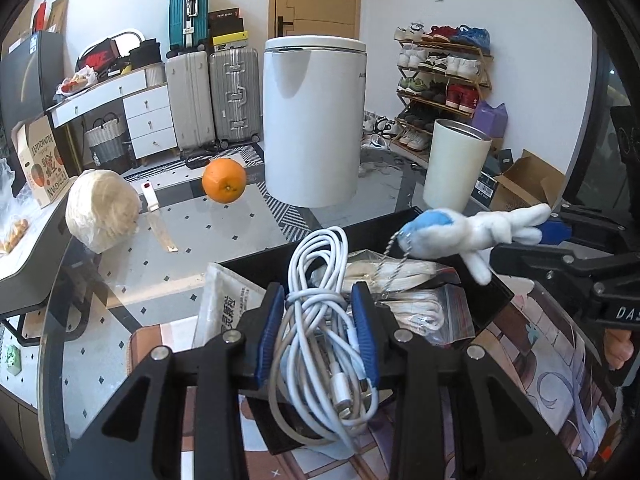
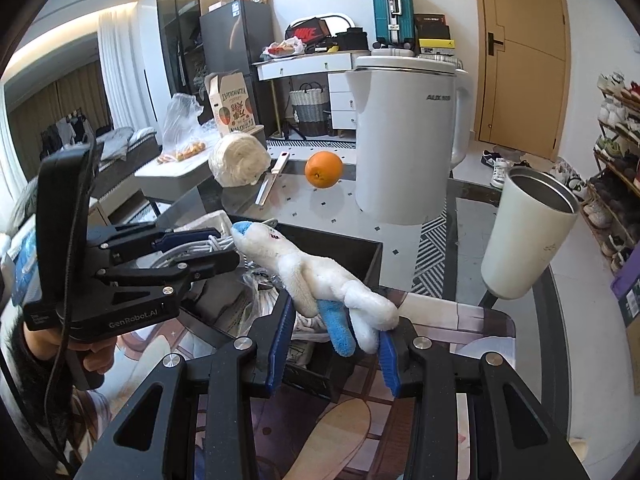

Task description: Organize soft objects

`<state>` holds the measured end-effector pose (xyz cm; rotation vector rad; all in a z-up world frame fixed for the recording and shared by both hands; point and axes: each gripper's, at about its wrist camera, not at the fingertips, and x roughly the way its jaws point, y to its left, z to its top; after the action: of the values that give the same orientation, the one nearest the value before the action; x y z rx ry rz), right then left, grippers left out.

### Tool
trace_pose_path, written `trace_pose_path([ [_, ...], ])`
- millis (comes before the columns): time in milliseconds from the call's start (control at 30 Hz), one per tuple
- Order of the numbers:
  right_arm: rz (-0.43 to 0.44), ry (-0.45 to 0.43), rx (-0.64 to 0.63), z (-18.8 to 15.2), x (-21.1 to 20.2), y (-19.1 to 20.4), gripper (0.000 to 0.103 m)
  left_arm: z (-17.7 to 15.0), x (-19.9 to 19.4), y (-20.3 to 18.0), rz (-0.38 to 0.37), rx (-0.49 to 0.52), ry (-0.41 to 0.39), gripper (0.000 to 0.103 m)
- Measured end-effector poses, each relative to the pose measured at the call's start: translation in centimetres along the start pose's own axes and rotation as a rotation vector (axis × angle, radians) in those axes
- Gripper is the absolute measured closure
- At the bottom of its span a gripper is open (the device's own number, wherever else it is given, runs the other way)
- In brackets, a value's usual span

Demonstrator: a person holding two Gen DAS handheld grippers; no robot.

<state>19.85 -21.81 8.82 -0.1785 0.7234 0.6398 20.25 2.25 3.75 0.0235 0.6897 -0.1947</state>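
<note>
There is one orange [image 1: 223, 180], one big white jug [image 1: 314, 120] and one cup [image 1: 456, 164] on the table. One soft white toy [image 2: 316, 276], one bunch of white cable [image 1: 324, 320] and one black box [image 2: 360, 252] show too. Two grippers [image 1: 318, 332] [image 2: 336, 344] are there.

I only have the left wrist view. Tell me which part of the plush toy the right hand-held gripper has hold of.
Observer: The right hand-held gripper pinches the plush toy by its white and blue legs, with the head pointing away over the black box.
Operator: Report what's under that gripper.
Observer: A tan shoe insole lies on the printed mat just below it.
Operator: Check the kettle's hidden side.
Observer: The white kettle has its handle on its right side.
</note>
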Motion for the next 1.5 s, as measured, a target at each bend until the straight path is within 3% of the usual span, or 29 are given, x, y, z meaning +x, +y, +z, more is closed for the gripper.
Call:
trace_pose_path([
  [333, -0.007, 0.041, -0.076, 0.6, 2.5, 2.2, 0.065, -0.6, -0.8, 0.3, 0.018, -0.021, -0.002, 0.067],
  [467, -0.015, 0.084, -0.090, 0.7, 4.4, 2.7, 0.065, -0.6, -0.9, 0.5, 0.020, -0.038, 0.004, 0.055],
  [600, -0.027, 0.099, -0.089, 0.6, 5.2, 2.7, 0.063, -0.7, -1.4, 0.6, 0.016, -0.043, -0.005, 0.052],
  [700, -0.010, 0.101, -0.092, 0.6, 5.2, 2.8, 0.052, -0.8, -1.6, 0.6, 0.014, -0.051, -0.011, 0.051],
  [767, 0.004, 0.081, -0.101, 0.5, 4.4, 2.9, 0.035, -0.9, -1.7, 0.6, 0.016, -0.055, -0.015, 0.046],
  [833, -0.002, 0.052, -0.107, 0.3, 3.3, 3.1, 0.019, -1.1, -2.2, 0.5, 0.018, -0.055, -0.025, 0.028],
  [900, -0.013, 0.019, -0.107, 0.1, 2.1, 3.1, 0.017, -1.3, -2.9, 0.3, 0.025, -0.053, -0.050, 0.007],
  [933, -0.007, 0.013, -0.104, -0.1, 1.7, 3.0, 0.017, -1.4, -3.5, 0.2, 0.030, -0.054, -0.073, 0.005],
  [1033, -0.010, -0.021, -0.090, -0.7, 0.4, 2.9, 0.010, -1.8, -5.3, 0.2, 0.045, -0.068, -0.141, 0.002],
  [1167, 0.004, -0.082, -0.058, -1.8, -1.4, 2.8, 0.001, -2.8, -6.5, 0.5, 0.055, -0.094, -0.163, 0.000],
  [1500, -0.005, -0.166, -0.031, -4.4, -3.2, 3.8, 0.001, -5.6, -8.3, 0.2, 0.107, -0.129, -0.223, 0.000],
])
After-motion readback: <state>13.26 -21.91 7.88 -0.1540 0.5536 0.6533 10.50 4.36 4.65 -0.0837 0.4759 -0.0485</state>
